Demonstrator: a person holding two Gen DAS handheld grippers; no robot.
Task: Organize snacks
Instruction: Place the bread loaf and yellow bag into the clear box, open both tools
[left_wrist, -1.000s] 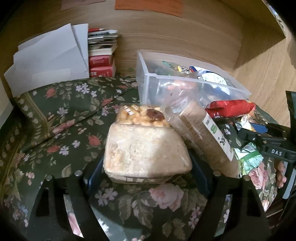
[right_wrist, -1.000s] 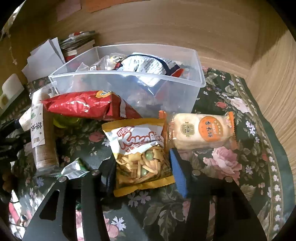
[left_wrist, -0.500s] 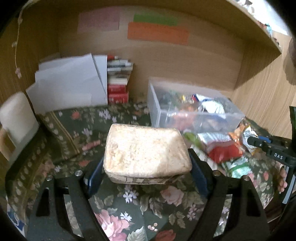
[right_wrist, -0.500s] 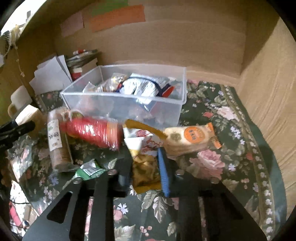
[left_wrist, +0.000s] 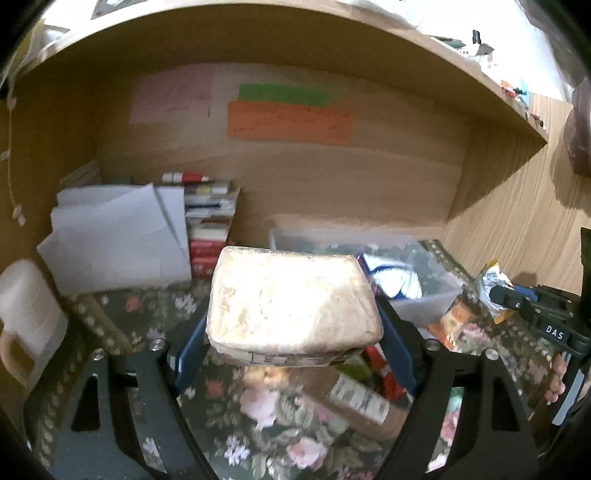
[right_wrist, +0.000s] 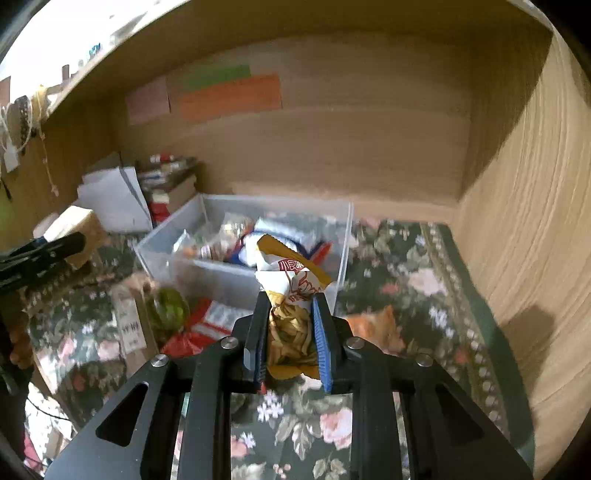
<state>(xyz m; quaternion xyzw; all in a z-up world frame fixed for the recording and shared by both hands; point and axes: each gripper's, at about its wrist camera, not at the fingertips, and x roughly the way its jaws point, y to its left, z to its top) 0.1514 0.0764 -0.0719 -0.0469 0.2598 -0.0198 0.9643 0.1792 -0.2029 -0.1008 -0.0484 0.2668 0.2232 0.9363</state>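
My left gripper (left_wrist: 291, 332) is shut on a pale, clear-wrapped rice cracker block (left_wrist: 291, 302) and holds it in the air above the floral cloth. My right gripper (right_wrist: 290, 332) is shut on a yellow and white snack bag (right_wrist: 291, 295) with fried strips inside, lifted in front of the clear plastic bin (right_wrist: 343, 229). The bin holds several snack packets and also shows in the left wrist view (left_wrist: 436, 291), behind the block. The right gripper with its bag shows at the right of the left wrist view (left_wrist: 517, 299).
On the cloth (right_wrist: 406, 258) lie a brown cracker sleeve (right_wrist: 129, 314), a green packet (right_wrist: 170, 306), a red bag (right_wrist: 184, 343) and an orange packet (right_wrist: 373, 325). White papers (left_wrist: 118, 236) and stacked books (left_wrist: 210, 221) stand at the back left. Wooden walls close in behind and at the right.
Both grippers have risen from the cloth with their snacks. The right gripper closed on the yellow bag and lifted it toward the bin; the left lifted the cracker block high.
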